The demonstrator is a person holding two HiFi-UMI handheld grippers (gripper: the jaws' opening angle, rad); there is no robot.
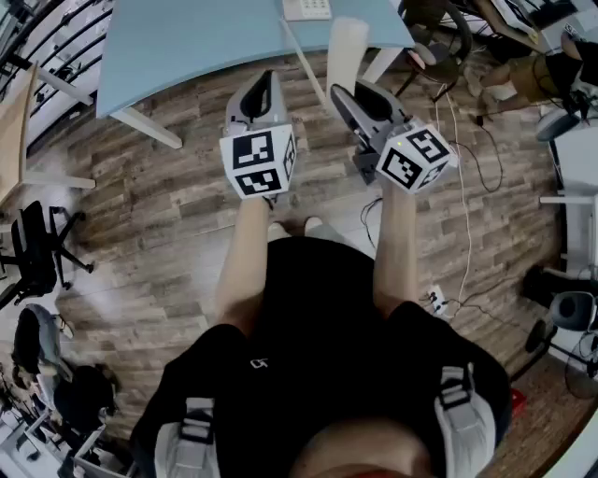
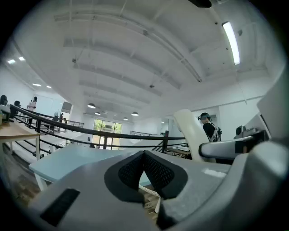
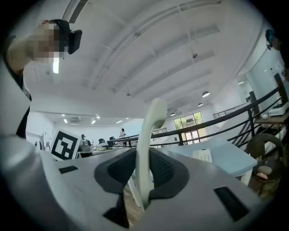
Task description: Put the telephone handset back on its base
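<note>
- The left gripper (image 2: 144,155), grey with black ribbed pads, has its jaws pressed together on nothing; it hangs above the wooden floor, short of the pale blue tabletop (image 1: 187,47).
- The white push-button telephone base (image 1: 306,8) sits at the far edge of that tabletop, well apart from both grippers.
- The right gripper (image 3: 143,170) pinches the curved white plastic telephone handset (image 3: 151,122) upright, near its lower end.
- To do this step well, I would step up to the table, tip the handset level, line it up along the cradle, lower it flat, and only then release.
</note>
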